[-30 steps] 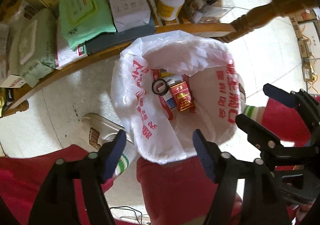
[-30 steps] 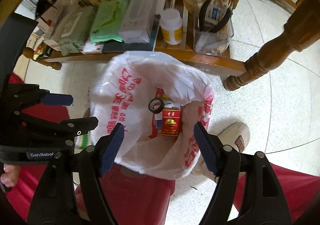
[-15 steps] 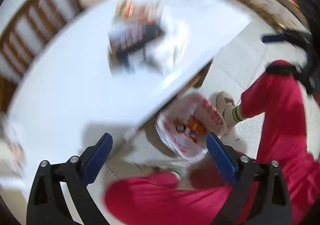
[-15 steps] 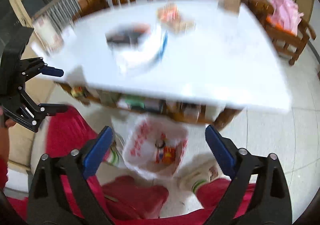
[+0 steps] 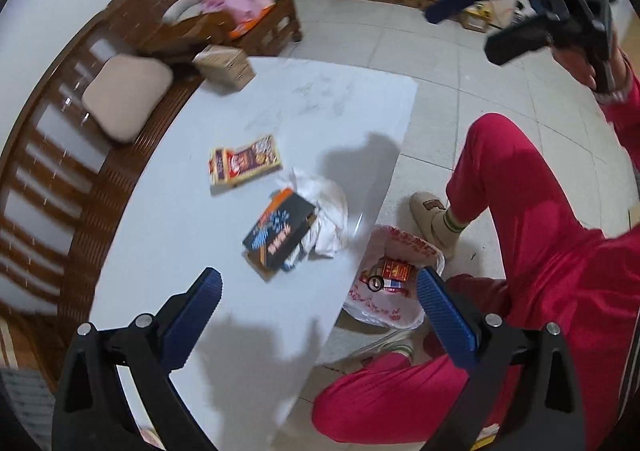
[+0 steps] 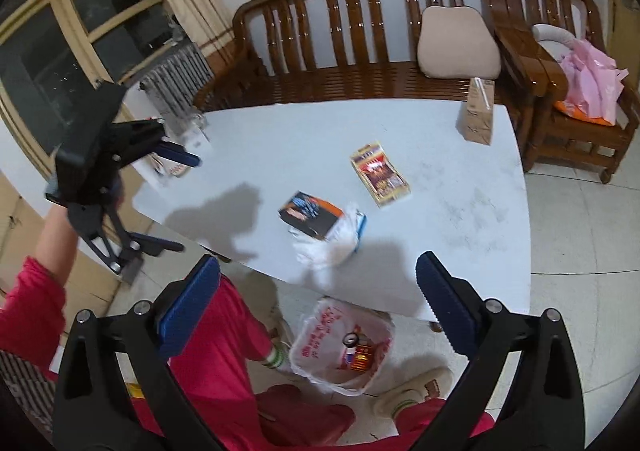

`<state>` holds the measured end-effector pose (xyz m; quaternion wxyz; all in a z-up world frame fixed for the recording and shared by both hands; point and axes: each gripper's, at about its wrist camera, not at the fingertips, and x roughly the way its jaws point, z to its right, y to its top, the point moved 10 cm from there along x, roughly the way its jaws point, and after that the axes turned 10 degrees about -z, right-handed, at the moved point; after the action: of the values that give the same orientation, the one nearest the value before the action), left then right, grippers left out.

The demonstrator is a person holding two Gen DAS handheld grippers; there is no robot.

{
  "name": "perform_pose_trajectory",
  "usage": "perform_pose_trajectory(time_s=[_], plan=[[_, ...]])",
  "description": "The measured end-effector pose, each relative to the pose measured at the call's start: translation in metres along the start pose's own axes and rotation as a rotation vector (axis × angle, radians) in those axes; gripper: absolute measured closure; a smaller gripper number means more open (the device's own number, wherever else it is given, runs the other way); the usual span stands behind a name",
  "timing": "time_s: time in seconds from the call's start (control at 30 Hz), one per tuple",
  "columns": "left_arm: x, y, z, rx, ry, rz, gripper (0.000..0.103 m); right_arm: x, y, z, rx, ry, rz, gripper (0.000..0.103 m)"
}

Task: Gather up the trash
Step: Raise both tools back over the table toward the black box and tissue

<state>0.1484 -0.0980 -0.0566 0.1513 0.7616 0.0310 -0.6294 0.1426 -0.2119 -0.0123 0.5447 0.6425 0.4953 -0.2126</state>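
Left wrist view. Our left gripper [image 5: 316, 293] sits at the bottom of the frame with its fingers spread wide and nothing between them. The last two numbers of its opening are nearly level, so we note no fresh motion. On the white table [image 5: 248, 99], mid-frame, lie a black-and-orange box [image 5: 280, 235] resting against a crumpled white plastic bag [image 5: 328, 219], and just above them a yellow snack packet [image 5: 245, 161]. The trash bag [image 5: 394, 283], white with red print, stands on the floor at lower centre right, between the person's red-trousered legs and partly under the table edge. It already holds a red cigarette pack [image 5: 394, 271] and a black ring. The right gripper [image 5: 492, 31] is at upper right, fingers apart and empty.

Right wrist view. The right gripper [image 6: 318, 301] fills the bottom of the frame; its jaws have just been opening, with nothing held. The box and crumpled bag are at centre and the packet up and right of them. A brown carton [image 6: 477, 119] stands near the table's far edge. The trash bag is at bottom centre.

Risks, as we judge them:
- The box overlaps the crumpled bag, so a grasp on one may drag the other off the edge.
- The trash bag's mouth is soft and half under the table; a high drop could miss it.
- The brown carton may not be trash.
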Motion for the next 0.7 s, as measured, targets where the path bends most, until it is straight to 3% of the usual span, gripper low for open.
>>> perform_pose_trajectory(time_s=[0.13,0.37,0.7], plan=[[0.003,0.009,-0.003,0.068,-0.017,0.001,0.008,-0.005,0.014,0.003,-0.006,0.000,-0.001,0.007],[0.030,0.013,-0.013,0.133,-0.081,-0.078,0.008,0.012,0.028,0.015,-0.016,-0.020,-0.039,0.007],[0.093,0.014,-0.028,0.173,-0.118,-0.165,0.008,0.089,0.023,0.020,-0.090,-0.081,-0.178,0.007]])
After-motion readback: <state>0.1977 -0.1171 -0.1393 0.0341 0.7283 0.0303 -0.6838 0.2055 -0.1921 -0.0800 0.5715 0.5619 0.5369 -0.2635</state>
